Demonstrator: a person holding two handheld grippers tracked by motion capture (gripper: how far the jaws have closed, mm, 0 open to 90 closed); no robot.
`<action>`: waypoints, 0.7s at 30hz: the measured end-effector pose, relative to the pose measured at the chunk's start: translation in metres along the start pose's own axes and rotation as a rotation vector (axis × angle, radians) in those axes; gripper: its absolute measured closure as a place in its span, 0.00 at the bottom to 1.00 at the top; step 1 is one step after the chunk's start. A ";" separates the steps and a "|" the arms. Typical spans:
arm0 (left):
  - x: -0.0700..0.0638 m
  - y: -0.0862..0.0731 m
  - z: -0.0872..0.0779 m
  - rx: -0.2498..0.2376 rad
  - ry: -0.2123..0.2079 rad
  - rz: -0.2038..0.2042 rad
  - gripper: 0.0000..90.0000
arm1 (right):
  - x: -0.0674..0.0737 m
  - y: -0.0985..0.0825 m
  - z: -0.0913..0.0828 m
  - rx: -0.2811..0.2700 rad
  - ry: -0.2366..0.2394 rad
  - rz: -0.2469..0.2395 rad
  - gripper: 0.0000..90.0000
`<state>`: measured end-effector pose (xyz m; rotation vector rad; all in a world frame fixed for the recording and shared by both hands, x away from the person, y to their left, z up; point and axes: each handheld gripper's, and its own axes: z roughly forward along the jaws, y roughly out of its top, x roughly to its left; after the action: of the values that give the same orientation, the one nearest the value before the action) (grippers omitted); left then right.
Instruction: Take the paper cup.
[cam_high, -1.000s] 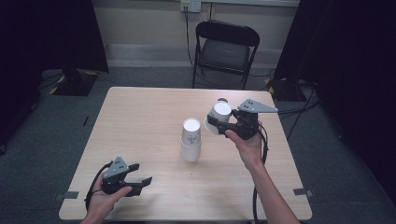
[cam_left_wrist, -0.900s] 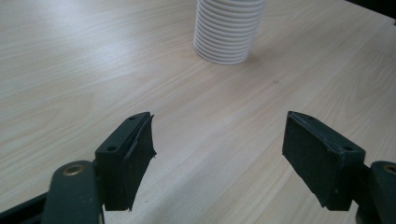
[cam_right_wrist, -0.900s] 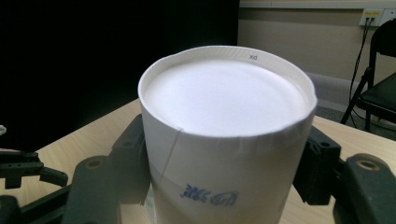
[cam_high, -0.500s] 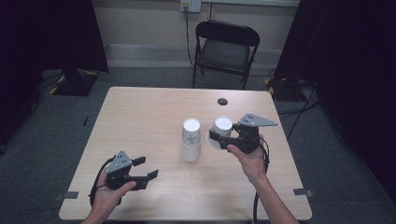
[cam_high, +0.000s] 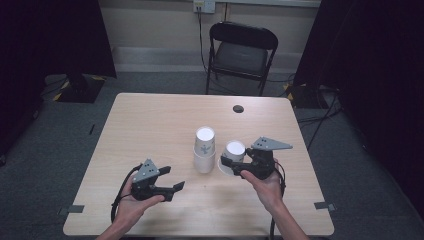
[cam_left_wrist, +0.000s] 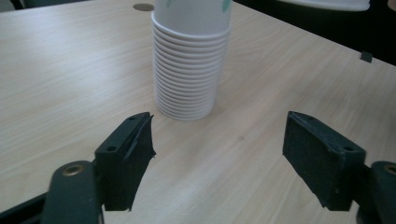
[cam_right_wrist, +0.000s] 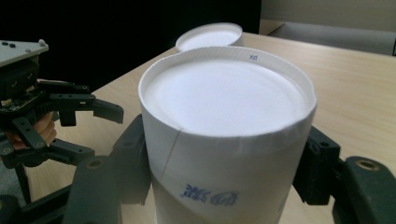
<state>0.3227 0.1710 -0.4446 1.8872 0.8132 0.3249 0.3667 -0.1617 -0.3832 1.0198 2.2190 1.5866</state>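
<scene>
Left gripper (cam_high: 176, 186), black two-jaw tool with a grey three-cornered plate, held in the person's left hand (cam_high: 131, 206) low over the near left part of the light wooden table (cam_high: 150, 125); jaws spread wide, nothing between them, aimed toward the middle. Left gripper view: both pads apart over bare wood, the tall stack of white upside-down paper cups (cam_left_wrist: 189, 65) ahead of them and not touched. High view: that stack (cam_high: 205, 150) stands upright at the table's centre, bottom face up. Just right of it, the single white paper cup (cam_high: 234, 151), upside-down, tilted slightly toward the stack, close beside it, cannot tell if touching. Right gripper (cam_high: 226, 162), same black build, in the person's right hand (cam_high: 265, 185), clamped on this cup's side wall. Right gripper view: the cup (cam_right_wrist: 224, 140) sits between the two jaws, pads pressing on both sides, blue print on its wall, flat base up. Small dark round hole (cam_high: 238, 108) in the far table area. Black folding chair (cam_high: 240, 50) behind the table.
</scene>
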 end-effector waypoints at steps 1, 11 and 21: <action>-0.001 -0.001 0.000 -0.003 -0.006 0.004 0.30 | 0.001 -0.003 0.002 0.009 0.005 0.001 0.38; -0.008 -0.008 -0.003 -0.005 -0.011 0.039 0.26 | 0.017 -0.018 0.009 0.003 0.069 0.026 0.38; -0.018 -0.008 -0.002 -0.018 -0.013 0.084 0.21 | 0.038 -0.019 0.029 0.010 0.174 0.052 0.38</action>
<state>0.3053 0.1628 -0.4489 1.9076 0.7212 0.3699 0.3468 -0.1190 -0.4038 0.9842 2.3316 1.7501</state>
